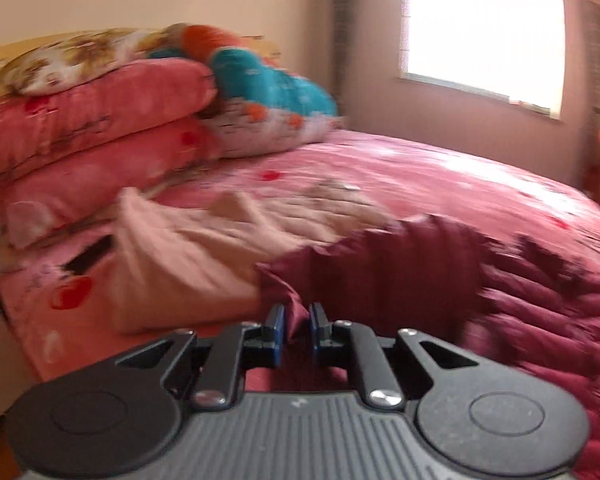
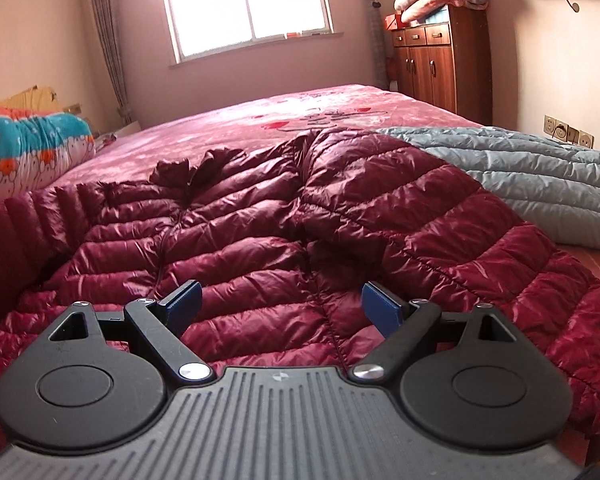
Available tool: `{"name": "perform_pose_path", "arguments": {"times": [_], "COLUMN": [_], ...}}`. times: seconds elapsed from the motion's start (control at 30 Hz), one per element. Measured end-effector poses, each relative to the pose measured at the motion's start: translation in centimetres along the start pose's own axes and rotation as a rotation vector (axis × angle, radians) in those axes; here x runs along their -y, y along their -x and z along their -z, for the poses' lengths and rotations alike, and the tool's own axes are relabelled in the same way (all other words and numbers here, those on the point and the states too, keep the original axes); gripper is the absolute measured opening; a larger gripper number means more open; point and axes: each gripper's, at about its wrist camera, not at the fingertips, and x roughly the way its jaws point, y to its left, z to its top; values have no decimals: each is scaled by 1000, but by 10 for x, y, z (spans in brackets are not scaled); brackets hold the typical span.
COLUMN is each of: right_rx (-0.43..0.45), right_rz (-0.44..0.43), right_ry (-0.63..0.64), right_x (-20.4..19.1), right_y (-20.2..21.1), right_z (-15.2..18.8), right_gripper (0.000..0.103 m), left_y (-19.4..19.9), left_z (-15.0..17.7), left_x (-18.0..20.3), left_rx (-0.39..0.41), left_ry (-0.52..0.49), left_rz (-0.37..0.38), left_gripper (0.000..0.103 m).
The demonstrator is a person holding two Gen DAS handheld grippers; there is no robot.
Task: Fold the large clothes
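- Maroon down jacket lies spread across the pink bed, front up, its zipper line running away from you; its right sleeve looks already laid in across the chest, though the puffed quilting makes that hard to confirm.
- Your left tongs are pressed together on a pinch of the jacket's maroon fabric, an edge or cuff at the garment's left side; the blur in the left wrist view makes it impossible to say which part.
- Your right tongs hang spread wide just above the lower front panel, holding nothing.
- Judged from this, the step in hand is the left-side fold: the pinched edge has to be carried across the body toward the zipper and laid flat.
- Next move calls for a low, level sweep so the slippery shell does not drag the whole jacket along; the free right tongs could press the body down as an anchor.
- Peach garment lies crumpled beside the jacket's left side, and a grey-blue quilted jacket sits partly under its right shoulder; keep both out of the fold.
- Stacked pillows stand well apart at the headboard.
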Motion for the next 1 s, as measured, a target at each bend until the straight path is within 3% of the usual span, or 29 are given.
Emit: {"name": "perform_pose_path", "arguments": {"times": [0.3, 0.43, 0.57, 0.63, 0.8, 1.0], "right_rx": [-32, -41, -36, -32, -12, 50], "right_rz": [19, 19, 24, 27, 45, 110], "right_ry": [25, 65, 101, 103, 79, 28], "right_x": [-4, -7, -12, -12, -8, 12], "right_y": [-12, -17, -18, -18, -14, 7], "right_z": [3, 4, 4, 3, -3, -15], "right_gripper": [103, 103, 103, 103, 103, 103], "left_y": [-53, -68, -58, -48, -16, 26], "left_z": [-15, -21, -29, -34, -42, -37], "left_x": [-66, -93, -108, -112, -98, -40], "left_rx": [-17, -11, 40, 79, 146, 188], "left_ry": [68, 92, 104, 108, 90, 26], "left_rz": [-137, -170, -220, -224, -148, 35], "left_gripper": [14, 35, 58, 63, 67, 74]}}
